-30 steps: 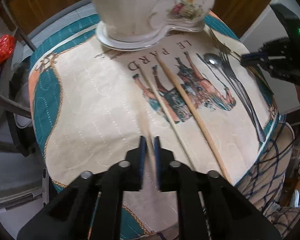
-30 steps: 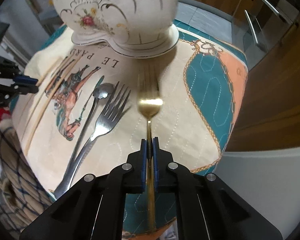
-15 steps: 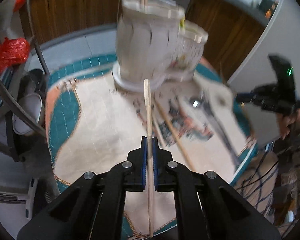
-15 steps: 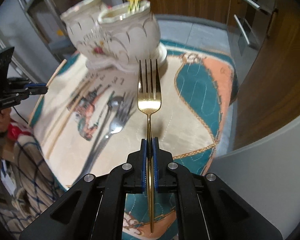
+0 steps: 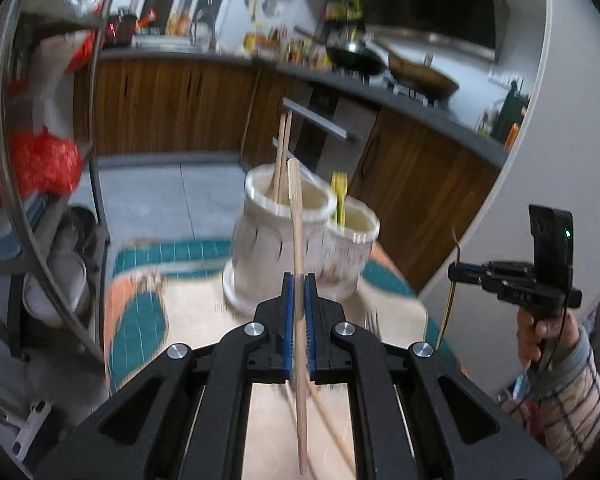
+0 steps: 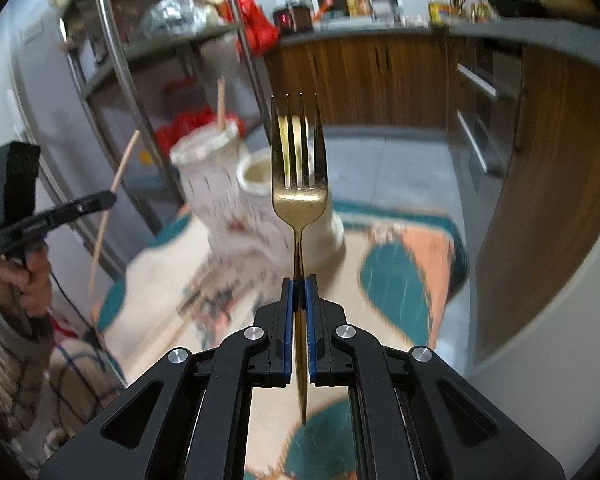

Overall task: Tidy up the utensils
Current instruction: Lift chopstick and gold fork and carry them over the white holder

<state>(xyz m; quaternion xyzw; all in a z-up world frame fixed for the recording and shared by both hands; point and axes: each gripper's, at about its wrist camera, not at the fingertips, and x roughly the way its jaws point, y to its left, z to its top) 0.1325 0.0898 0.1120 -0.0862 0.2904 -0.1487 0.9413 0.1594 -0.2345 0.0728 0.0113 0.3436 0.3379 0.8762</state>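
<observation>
My left gripper (image 5: 299,280) is shut on a wooden chopstick (image 5: 297,240), held upright above the table. Ahead stands a white double ceramic holder (image 5: 260,240): chopsticks stick out of its taller pot, something yellow out of the smaller pot (image 5: 354,236). My right gripper (image 6: 299,282) is shut on a gold fork (image 6: 299,176), tines up, in front of the same holder (image 6: 216,192). The right gripper (image 5: 456,270) shows at the right of the left wrist view with the fork hanging from it. The left gripper (image 6: 108,199) with its chopstick (image 6: 110,200) shows at the left of the right wrist view.
A round table under a teal, orange and cream cloth (image 5: 136,320) carries loose chopsticks (image 5: 332,432) and a steel fork (image 5: 372,318). A metal shelf rack (image 5: 40,200) stands left, wooden kitchen cabinets (image 5: 172,112) behind. A person's hands in plaid sleeves (image 5: 572,400) hold the grippers.
Both grippers have risen from the table and tipped up, carrying the chopstick and the gold fork. The holder now appears lower and farther ahead in both views.
</observation>
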